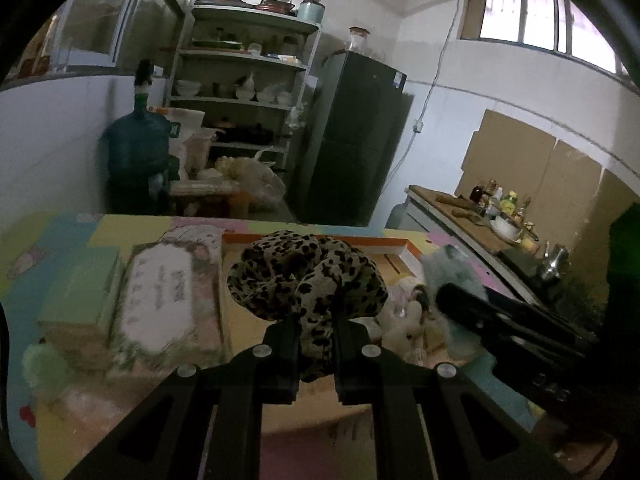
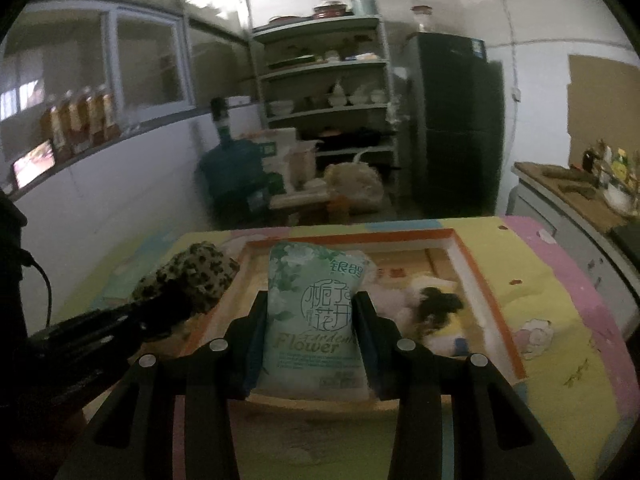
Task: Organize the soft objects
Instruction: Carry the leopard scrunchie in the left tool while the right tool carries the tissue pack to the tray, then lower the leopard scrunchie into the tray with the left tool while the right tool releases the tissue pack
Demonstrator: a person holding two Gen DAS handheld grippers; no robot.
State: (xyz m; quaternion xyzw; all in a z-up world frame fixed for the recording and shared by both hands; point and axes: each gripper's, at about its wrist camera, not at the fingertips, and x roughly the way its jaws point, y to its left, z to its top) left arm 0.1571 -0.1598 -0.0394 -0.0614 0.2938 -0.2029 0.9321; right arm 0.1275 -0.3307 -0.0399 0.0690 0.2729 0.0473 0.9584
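Observation:
My left gripper [image 1: 316,328] is shut on a leopard-print fabric scrunchie [image 1: 308,280], which bulges above the fingers. It hangs in front of an orange-rimmed box [image 1: 392,246]. From the right wrist view the same scrunchie [image 2: 192,276] shows at the box's left edge, held by the left gripper [image 2: 168,300]. My right gripper [image 2: 312,300] is shut on a pale green tissue pack [image 2: 312,312] printed "Flower", held upright over the box [image 2: 464,264]. A white and yellow plush toy [image 2: 432,308] lies inside the box.
A floral tissue pack [image 1: 160,300] and a green pack [image 1: 80,292] lie left of the box on the pastel mat [image 2: 560,320]. Behind stand a shelf unit [image 1: 240,80], a dark fridge [image 1: 352,132] and a water bottle [image 1: 136,140]. A cluttered counter [image 1: 472,216] runs along the right.

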